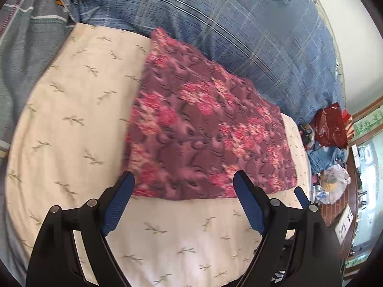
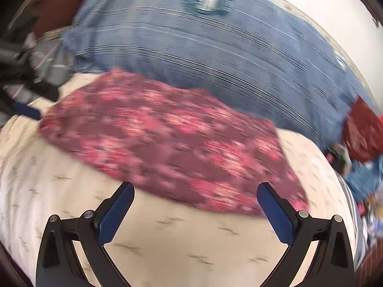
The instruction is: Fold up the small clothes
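Cream leaf-print bedding (image 1: 71, 124) fills the left wrist view, the maroon floral garment (image 1: 205, 129) lying flat on it against a blue plaid pillow (image 1: 239, 35); the left gripper (image 1: 184, 179) hovers at its near edge, fingers apart and empty. From the blurred right wrist view, the right gripper (image 2: 195, 191) is likewise spread and empty near the hem, so a fold seems to be between grasps, and next each needs to pinch an edge.

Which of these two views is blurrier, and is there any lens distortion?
Right wrist view: heavy motion smear across the floral garment and the blue plaid pillow. Left wrist view: much sharper, the garment only slightly soft at its left edge. Both views: strong fisheye bending, with dark corners around the picture.
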A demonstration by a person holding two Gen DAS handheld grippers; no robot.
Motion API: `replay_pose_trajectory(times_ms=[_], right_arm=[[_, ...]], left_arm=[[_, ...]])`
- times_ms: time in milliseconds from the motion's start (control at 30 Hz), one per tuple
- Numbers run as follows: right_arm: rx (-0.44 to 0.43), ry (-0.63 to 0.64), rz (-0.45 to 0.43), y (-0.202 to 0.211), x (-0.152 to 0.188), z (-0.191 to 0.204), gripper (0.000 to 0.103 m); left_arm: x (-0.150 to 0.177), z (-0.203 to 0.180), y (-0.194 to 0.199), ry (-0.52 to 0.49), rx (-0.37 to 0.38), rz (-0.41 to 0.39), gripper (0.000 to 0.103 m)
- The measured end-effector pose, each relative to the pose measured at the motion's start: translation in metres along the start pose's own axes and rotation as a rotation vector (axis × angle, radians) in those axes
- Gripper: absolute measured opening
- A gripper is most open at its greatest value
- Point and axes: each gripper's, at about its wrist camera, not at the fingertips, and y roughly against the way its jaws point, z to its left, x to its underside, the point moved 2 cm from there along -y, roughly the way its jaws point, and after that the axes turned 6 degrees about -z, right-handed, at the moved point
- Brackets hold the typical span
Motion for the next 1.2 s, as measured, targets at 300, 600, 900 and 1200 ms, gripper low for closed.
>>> replay_pose_trajectory(times_ms=[300, 600, 900, 1200], right_arm=[[-0.143, 0.161, -0.033, -0.013, -0.024, 0.088, 0.103], [-0.147, 0.389, -0.051, -0.053, -0.048, 0.177, 0.101], [-0.228, 0.354, -0.024, -0.077, -0.064, 0.186, 0.025], [-0.215, 0.236, -0.143, -0.054, -0.075, 0.157, 0.010]], left_arm=[[-0.025, 0.042, 0.015, 0.017, -0.059, -0.011, 0.084], [-0.065, 0.068, 0.015, 0.064, -0.051, -0.010, 0.084], [-0.093, 0.070, -0.017, 0.101, 0.037, 0.079, 0.084], [-0.117, 0.038, -0.077, 0.124, 0.121, 0.227, 0.084]])
